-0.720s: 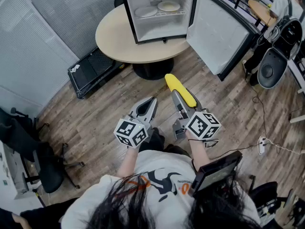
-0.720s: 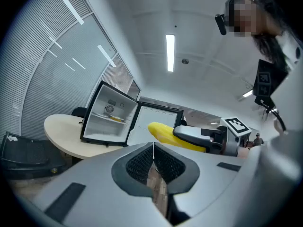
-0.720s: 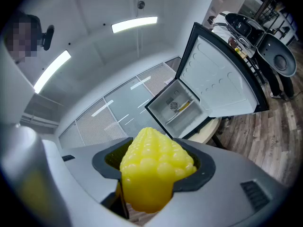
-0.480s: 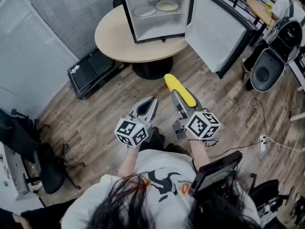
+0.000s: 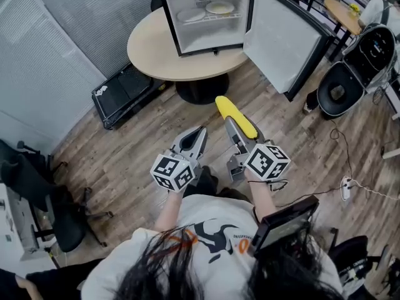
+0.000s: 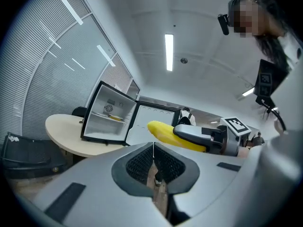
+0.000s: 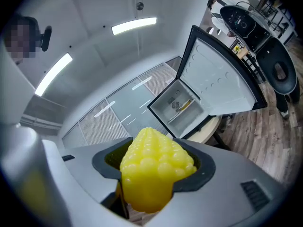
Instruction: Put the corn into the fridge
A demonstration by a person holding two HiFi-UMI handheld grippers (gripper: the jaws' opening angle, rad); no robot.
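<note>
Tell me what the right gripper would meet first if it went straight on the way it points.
Probably the open fridge on the round table; the right gripper, shut on the corn, aims roughly there. Height is unclear.

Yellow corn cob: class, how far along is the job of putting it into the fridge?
Done: the black fridge on the round beige table has its door open, and the right gripper grips the yellow corn cob. In hand: the cob is over the wooden floor, short of the table. Left: carry it inside, release.
</note>
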